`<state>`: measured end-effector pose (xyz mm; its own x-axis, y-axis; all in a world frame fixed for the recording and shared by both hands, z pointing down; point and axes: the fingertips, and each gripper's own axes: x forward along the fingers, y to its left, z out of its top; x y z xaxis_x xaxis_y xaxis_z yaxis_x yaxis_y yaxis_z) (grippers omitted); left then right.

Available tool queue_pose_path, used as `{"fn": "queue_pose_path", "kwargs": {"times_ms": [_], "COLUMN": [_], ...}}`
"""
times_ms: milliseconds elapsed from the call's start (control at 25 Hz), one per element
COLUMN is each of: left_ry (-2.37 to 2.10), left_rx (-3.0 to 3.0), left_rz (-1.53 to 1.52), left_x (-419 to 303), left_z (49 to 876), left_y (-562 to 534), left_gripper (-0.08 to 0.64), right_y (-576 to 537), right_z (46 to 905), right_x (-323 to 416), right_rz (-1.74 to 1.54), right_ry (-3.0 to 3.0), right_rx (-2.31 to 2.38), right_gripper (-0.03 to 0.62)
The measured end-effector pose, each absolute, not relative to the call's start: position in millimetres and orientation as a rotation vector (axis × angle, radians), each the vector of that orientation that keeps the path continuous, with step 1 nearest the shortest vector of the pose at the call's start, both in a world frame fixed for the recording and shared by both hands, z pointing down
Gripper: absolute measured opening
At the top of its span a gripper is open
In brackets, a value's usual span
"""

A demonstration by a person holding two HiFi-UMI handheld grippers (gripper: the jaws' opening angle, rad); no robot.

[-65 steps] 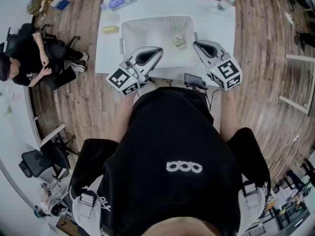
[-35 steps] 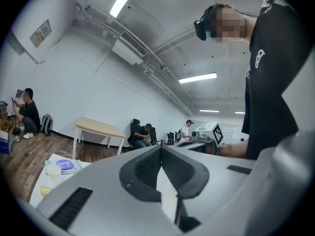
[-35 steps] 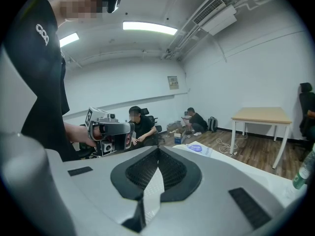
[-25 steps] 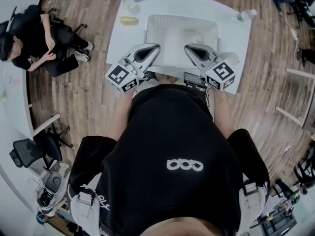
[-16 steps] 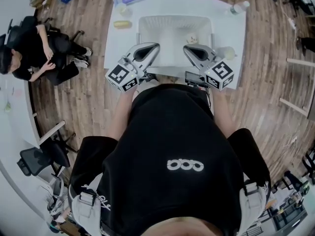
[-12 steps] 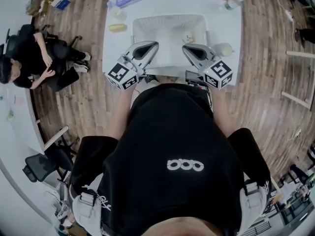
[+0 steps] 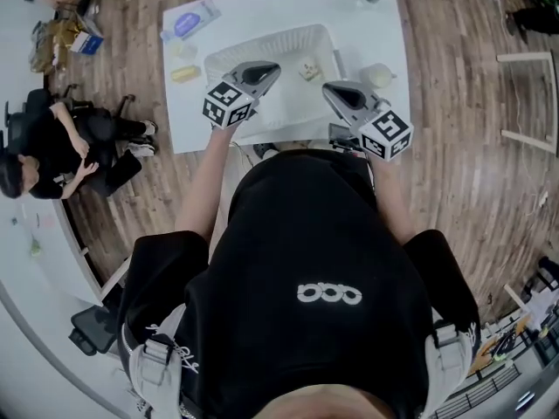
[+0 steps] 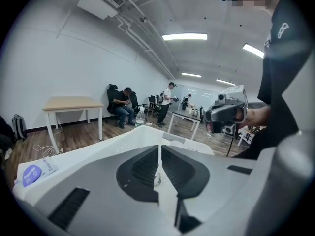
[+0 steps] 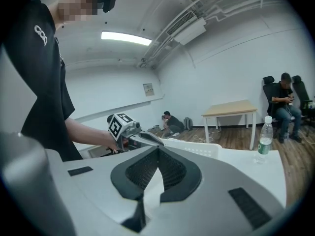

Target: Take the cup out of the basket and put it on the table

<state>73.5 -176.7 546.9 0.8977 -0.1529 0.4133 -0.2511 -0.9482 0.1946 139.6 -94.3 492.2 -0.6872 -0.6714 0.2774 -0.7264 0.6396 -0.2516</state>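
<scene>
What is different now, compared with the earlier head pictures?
The left gripper has moved forward, from the near edge of the table to above the basket. Nothing was gripped or released. The right gripper remains near that edge, and the cup is still in the basket.

no legible text or numbers

Black short-sleeved T-shirt (image 7: 306, 234) worn, white linked-ring logo (image 7: 326, 296) printed on it, grey buckled straps (image 7: 158, 357) seen at both shoulders, left gripper (image 7: 267, 68) and right gripper (image 7: 332, 92) shelled in pale grey, black ribbed pads (image 8: 142, 167) fitted inside, marker cubes (image 7: 226, 106) patterned black and white.
</scene>
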Motion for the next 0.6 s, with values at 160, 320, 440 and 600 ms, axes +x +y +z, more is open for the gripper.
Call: {"fn": "queue_pose_path", "kwargs": {"times_ms": [160, 320, 440, 600], "left_ry": [-0.233, -0.172, -0.113, -0.067], "left_rx": [2.796, 2.748, 2.712, 2.666], "left_rz": [0.742, 0.896, 0.986, 1.088], "left_x": [100.3, 122.4, 136.9, 147.9], "left_z": [582.0, 621.5, 650.9, 685.5], "left_y": [-194.3, -203.0, -204.1, -211.6], "left_gripper": [0.009, 0.014, 0.125, 0.153], "right_y": [-91.4, -86.8, -80.2, -77.1], "right_z": [493.6, 496.8, 500.0, 503.1], "right_x": [161.4, 183.0, 195.3, 208.7], "right_rz": [0.540, 0.569, 0.589, 0.598], "right_ry": [-2.667, -2.631, -2.594, -2.568], "right_rx": [1.242, 1.320, 1.384, 1.428], "right_gripper": [0.025, 0.025, 0.025, 0.025]}}
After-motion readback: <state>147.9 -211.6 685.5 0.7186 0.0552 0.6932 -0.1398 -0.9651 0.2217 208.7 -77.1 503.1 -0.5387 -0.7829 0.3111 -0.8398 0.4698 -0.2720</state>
